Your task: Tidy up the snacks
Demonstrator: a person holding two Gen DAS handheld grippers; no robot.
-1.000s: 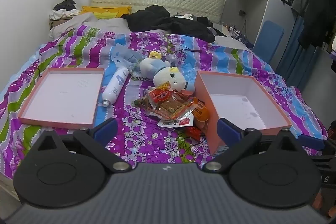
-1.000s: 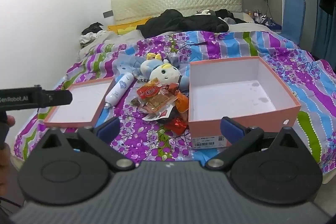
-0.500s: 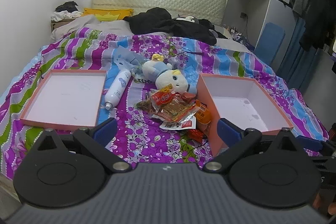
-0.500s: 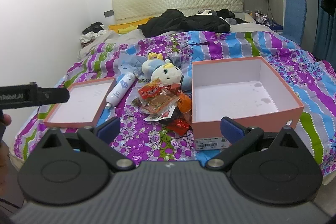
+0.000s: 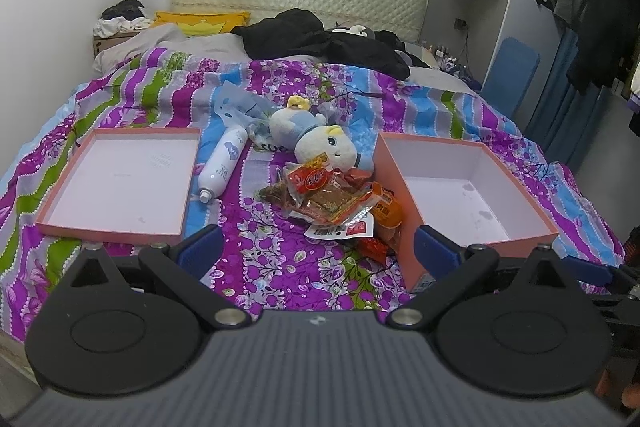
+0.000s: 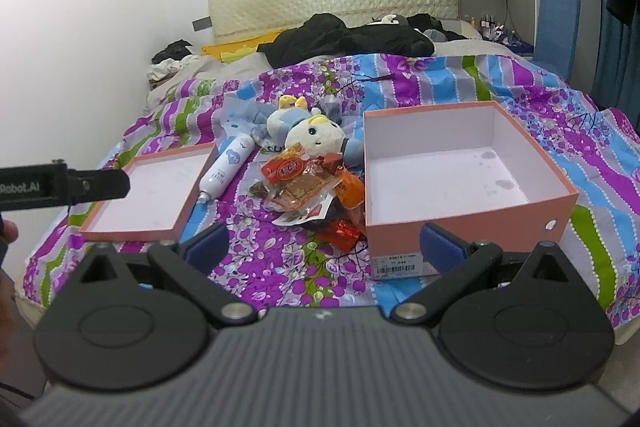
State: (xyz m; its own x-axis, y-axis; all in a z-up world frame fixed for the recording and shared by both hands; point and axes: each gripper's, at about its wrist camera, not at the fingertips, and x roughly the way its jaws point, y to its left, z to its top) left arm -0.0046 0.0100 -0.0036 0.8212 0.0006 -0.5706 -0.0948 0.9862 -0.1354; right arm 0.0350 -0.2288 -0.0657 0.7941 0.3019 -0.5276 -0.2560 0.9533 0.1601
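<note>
From the left wrist view, the left tool (image 5: 316, 253) hovers near the foot of the bed with the purple, blue and green floral striped cover (image 5: 280, 279), its blue-padded fingers (image 5: 198, 253) spread wide and holding nothing. A heap of red and orange snack packets (image 5: 334, 195) lies between the shallow pink cardboard lid (image 5: 108, 231) on the left and the deep pink cardboard box (image 5: 400, 211) on the right, touching the box wall. From the right wrist view, the right tool (image 6: 322, 241) is likewise wide open and empty, the snack packets (image 6: 308, 187) ahead of it, a white spray bottle (image 6: 226, 171) just left, a plush doll (image 6: 312, 135) just beyond.
</note>
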